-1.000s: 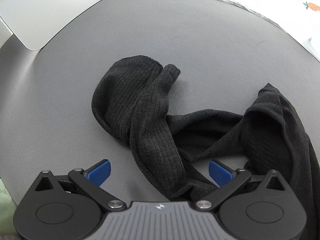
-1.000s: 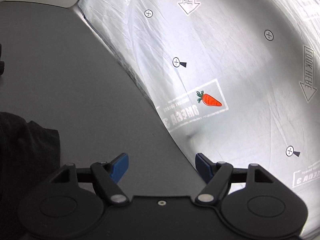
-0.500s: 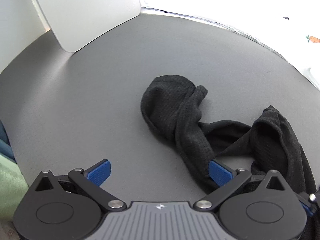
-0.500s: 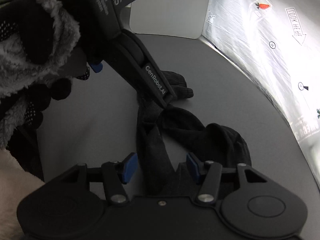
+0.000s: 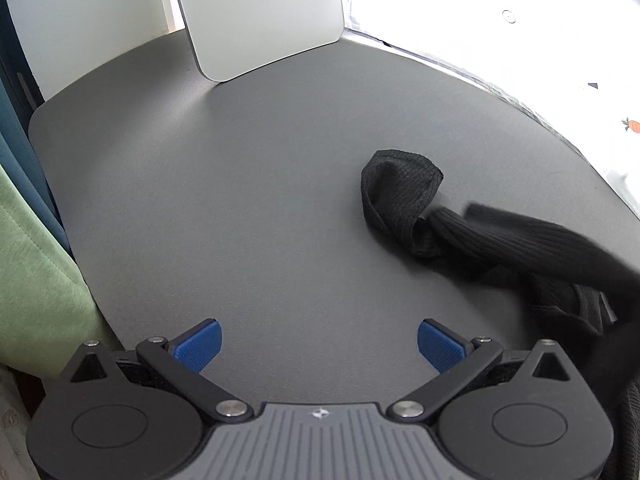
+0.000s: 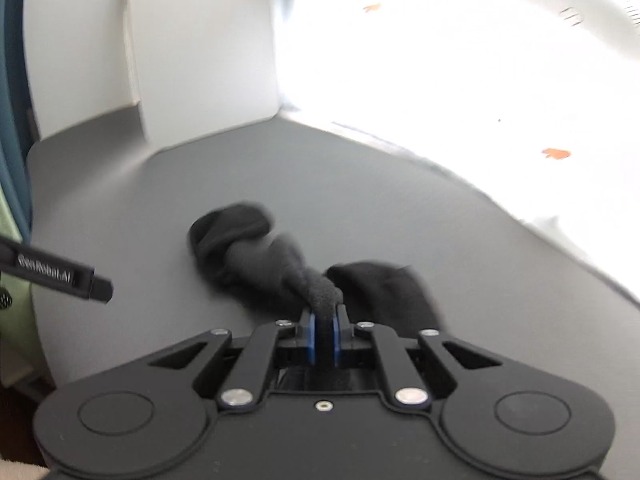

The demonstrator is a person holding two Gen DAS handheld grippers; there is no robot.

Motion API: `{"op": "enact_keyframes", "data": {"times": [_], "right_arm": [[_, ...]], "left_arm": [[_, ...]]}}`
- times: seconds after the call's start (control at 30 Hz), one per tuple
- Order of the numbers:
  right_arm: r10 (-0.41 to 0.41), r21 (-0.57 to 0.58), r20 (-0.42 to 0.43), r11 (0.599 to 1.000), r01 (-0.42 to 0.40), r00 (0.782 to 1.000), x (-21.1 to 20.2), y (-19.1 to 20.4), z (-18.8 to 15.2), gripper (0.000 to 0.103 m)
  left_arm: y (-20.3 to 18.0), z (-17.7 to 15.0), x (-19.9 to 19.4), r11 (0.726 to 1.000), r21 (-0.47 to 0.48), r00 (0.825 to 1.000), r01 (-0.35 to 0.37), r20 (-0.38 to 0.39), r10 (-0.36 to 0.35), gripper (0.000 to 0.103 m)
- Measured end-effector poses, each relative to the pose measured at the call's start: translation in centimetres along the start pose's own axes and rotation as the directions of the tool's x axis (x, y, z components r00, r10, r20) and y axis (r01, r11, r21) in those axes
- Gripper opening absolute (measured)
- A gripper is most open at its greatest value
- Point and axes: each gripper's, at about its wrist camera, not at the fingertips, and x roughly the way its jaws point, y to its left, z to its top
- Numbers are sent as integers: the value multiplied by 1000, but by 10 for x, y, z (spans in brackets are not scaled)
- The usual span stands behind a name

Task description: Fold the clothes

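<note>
I am at the very start of the fold: the black ribbed garment (image 6: 256, 256) is bunched and twisted on the grey tabletop (image 5: 240, 208), nowhere near flat. My right gripper (image 6: 325, 330) has just been closing, and its blue fingers (image 6: 311, 332) now pinch a thick roll of the knit between them, the cloth bulging out above the pads. My left gripper (image 5: 318, 346) is spread wide with nothing between its 2 blue fingers (image 5: 198, 344), hovering over bare tabletop to the left of the garment.

As I judge it, the next move is to draw the pinched end up and away so the twist unwinds, while my left fingers go for a free edge, probably the rounded end lying farthest from me. Only then can I spread the piece flat for a first fold.

The fabric is a soft, fine-ribbed knit, limp and stretchy-looking, so I expect it to sag and cling to itself rather than hold a crease. The tabletop is matte and smooth. A white panel (image 5: 260, 16) stands at its far edge, and a pale sheet printed with small carrots (image 5: 633, 125) lies along the right side.
</note>
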Motion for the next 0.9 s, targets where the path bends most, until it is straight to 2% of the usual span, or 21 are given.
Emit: {"op": "enact_keyframes", "data": {"times": [0.03,0.07,0.1,0.17,0.2,0.27,0.3,0.37,0.4,0.43,0.47,0.5,0.53,0.6,0.7,0.8,0.9], "right_arm": [[-79,45,55,996,77,995,-33,-25,7,8],[-165,99,92,983,156,982,-60,-51,12,9],[-245,145,107,963,229,964,-82,-75,14,9],[-396,220,126,905,364,909,-118,-118,14,9],[-488,232,122,861,453,865,-131,-139,11,9],[-696,188,92,715,674,713,-143,-177,-3,9],[-761,155,68,646,747,645,-142,-191,-10,9],[-849,70,-16,526,848,528,-129,-219,-29,10],[-871,40,-64,486,873,488,-121,-227,-37,14],[-877,-11,-148,465,885,458,-114,-240,-52,18],[-865,-36,-200,476,879,460,-106,-242,-63,19],[-842,-35,-226,510,860,490,-104,-239,-72,34],[-810,-18,-233,557,830,539,-103,-233,-80,49],[-738,17,-220,651,759,638,-94,-218,-86,56],[-639,31,-208,752,658,741,-70,-205,-87,60],[-593,16,-217,792,610,775,-33,-213,-79,62],[-525,130,-258,813,568,811,-8,-256,-76,65]], "left_arm": [[-4,1,-1,1000,10,1000,6,4,-6,103],[-10,3,-2,1000,23,1000,15,9,-16,103],[-18,4,-3,999,41,999,27,17,-28,103],[-35,7,-6,996,79,998,51,28,-53,103],[-44,8,-6,993,99,997,62,31,-66,103],[-66,10,-8,985,149,995,90,34,-96,103],[-78,11,-9,979,173,993,104,36,-112,103],[-100,11,-10,966,223,989,129,41,-142,103],[-111,10,-11,960,246,988,137,41,-152,103],[-122,9,-10,953,269,987,140,41,-157,103],[-132,9,-8,947,291,987,139,41,-158,103],[-142,8,-6,940,311,987,137,42,-157,103],[-150,8,-4,935,329,987,133,44,-156,103],[-166,9,2,924,359,986,130,49,-158,103],[-190,19,18,909,384,982,160,34,-187,103],[-225,33,33,871,442,968,215,22,-250,103],[-268,49,52,807,531,951,259,7,-310,103]]}}
